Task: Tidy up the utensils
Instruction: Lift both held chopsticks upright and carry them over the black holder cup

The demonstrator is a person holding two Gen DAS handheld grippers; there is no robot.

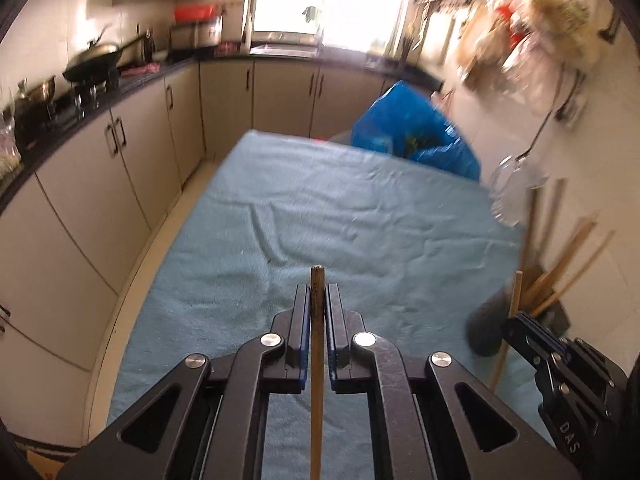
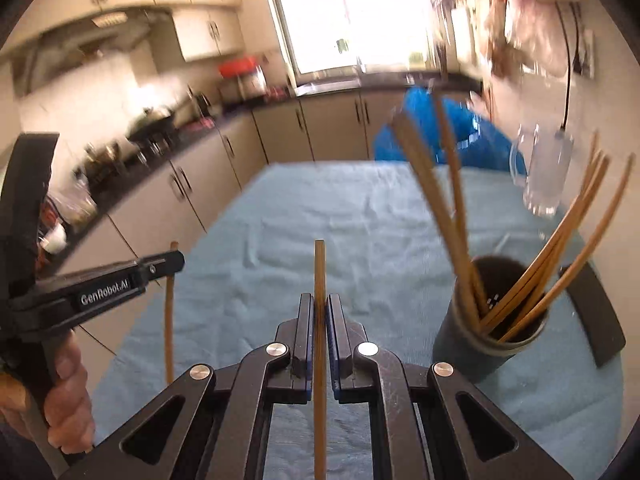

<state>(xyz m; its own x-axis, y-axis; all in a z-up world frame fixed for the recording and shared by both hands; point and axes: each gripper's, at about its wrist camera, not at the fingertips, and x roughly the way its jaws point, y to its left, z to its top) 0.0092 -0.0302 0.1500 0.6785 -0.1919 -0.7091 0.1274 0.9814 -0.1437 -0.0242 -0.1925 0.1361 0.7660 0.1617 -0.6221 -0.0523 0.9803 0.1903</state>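
My left claw [image 1: 318, 300] pinches one chopstick [image 1: 317, 380], my right claw [image 2: 319, 312] another chopstick [image 2: 319, 360], left of the dark holder [image 2: 486, 344].

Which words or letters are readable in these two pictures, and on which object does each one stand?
"GenRobot.AI": white label on the side of the left gripper, seen from the right wrist camera.
"DAS": white letters on the body of the right gripper, seen from the left wrist camera; the rest is cut off.
Nothing else is readable; the kitchen background is blurred.
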